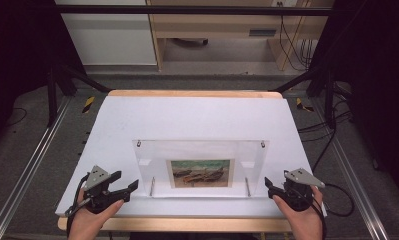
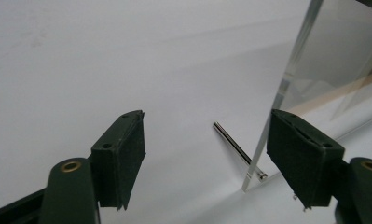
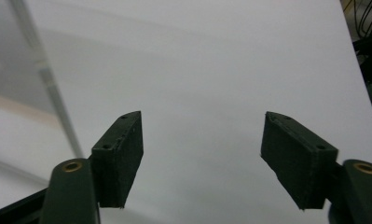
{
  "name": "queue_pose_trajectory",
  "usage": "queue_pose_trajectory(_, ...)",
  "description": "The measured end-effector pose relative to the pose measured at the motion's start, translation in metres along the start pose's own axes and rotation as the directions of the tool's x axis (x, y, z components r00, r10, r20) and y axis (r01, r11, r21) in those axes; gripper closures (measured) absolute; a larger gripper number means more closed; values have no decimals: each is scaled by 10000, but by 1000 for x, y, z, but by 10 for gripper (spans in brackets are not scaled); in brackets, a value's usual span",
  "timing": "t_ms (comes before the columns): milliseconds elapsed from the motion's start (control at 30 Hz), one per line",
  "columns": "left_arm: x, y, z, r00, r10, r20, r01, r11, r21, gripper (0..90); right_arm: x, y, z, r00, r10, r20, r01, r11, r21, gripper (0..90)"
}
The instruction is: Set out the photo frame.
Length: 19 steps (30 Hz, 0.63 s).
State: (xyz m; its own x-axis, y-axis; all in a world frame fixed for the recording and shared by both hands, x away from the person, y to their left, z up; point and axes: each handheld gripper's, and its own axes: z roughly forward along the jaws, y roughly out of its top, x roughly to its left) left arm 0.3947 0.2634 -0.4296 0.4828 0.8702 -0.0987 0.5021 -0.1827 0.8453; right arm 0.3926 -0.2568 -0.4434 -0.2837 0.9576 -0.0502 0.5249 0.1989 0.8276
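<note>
Both grippers wide, empty. Left gripper [image 1: 121, 188] and right gripper [image 1: 270, 186] flank frame [image 1: 201, 167], not touching. I judge pre-grasp step. Next: close in on frame's side edges; pin [image 2: 237, 149] ahead of left jaws.

The table [image 1: 197, 117] is showing a plain white top with a pale wood edge along its far and near sides. The clear frame [image 1: 152, 155] standing on it is looking colourless and see-through, with small silver metal pins [image 1: 152, 186] at its corners. The picture [image 1: 200, 173] inside it is showing muted painted tones: grey-green above, brown and tan boat-like shapes below. The left tool [image 1: 123, 183] is appearing black, topped by a grey three-cornered plate [image 1: 98, 176]; the right tool [image 1: 270, 184] is wearing the same colours. In the left gripper view the jaws are showing dark green-black with brass-coloured rivets [image 2: 71, 165]. The floor [image 1: 32, 150] is looking dark grey, with yellow-and-black striped tape [image 1: 88, 103].
</note>
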Motion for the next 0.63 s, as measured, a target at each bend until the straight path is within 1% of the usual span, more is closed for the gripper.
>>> queue_pose_trajectory(67, 4, 4, 3, 10000, -14, -75, 14, 10000, 2, 244, -4, 5, 6, 10000, 51, 43, -51, 10000, 70, 242)
queue_pose_trajectory(200, 15, 14, 16, 9997, -46, -226, 52, 9996, 266, 206, -12, 13, 22, 9998, 130, 163, -133, 9997, 186, 199)
queue_pose_trajectory(233, 19, 17, 21, 9994, -54, -349, 67, 9993, 357, 195, -14, 15, 26, 9996, 225, 172, -229, 9995, 226, 192)
queue_pose_trajectory(300, 27, 20, 29, 9988, -117, -466, 140, 9987, 491, 175, -19, 19, 36, 9991, 352, 227, -358, 9991, 233, 171)
queue_pose_trajectory(400, 43, 24, 47, 9979, -349, -543, 375, 9981, 486, 120, -25, 23, 51, 9979, 553, 328, -567, 9975, 415, 131)
queue_pose_trajectory(433, 49, 25, 53, 9960, -571, -689, 602, 9972, 436, 103, -27, 24, 57, 9977, 577, 346, -593, 9972, 462, 121)
queue_pose_trajectory(467, 54, 26, 58, 9920, -877, -908, 906, 9955, 275, 104, -28, 24, 61, 9975, 608, 356, -627, 9966, 539, 116)
queue_pose_trajectory(500, 59, 27, 61, 9887, -1039, -1080, 1057, 9943, 111, 106, -29, 23, 66, 9968, 696, 393, -716, 9960, 535, 117)
queue_pose_trajectory(533, 63, 27, 63, 9849, -1178, -1272, 1162, 9930, -196, 112, -30, 23, 69, 9956, 829, 427, -852, 9949, 548, 119)
queue_pose_trajectory(567, 67, 27, 65, 9825, -1149, -1465, 1093, 9930, -457, 113, -30, 21, 72, 9955, 875, 353, -894, 9944, 557, 119)
queue_pose_trajectory(600, 70, 27, 65, 9796, -1094, -1685, 1005, 9931, -605, 113, -29, 20, 75, 9958, 851, 334, -870, 9944, 606, 119)
queue_pose_trajectory(633, 72, 26, 65, 9758, -1051, -1919, 944, 9935, -641, 113, -29, 20, 77, 9960, 841, 293, -857, 9945, 599, 122)
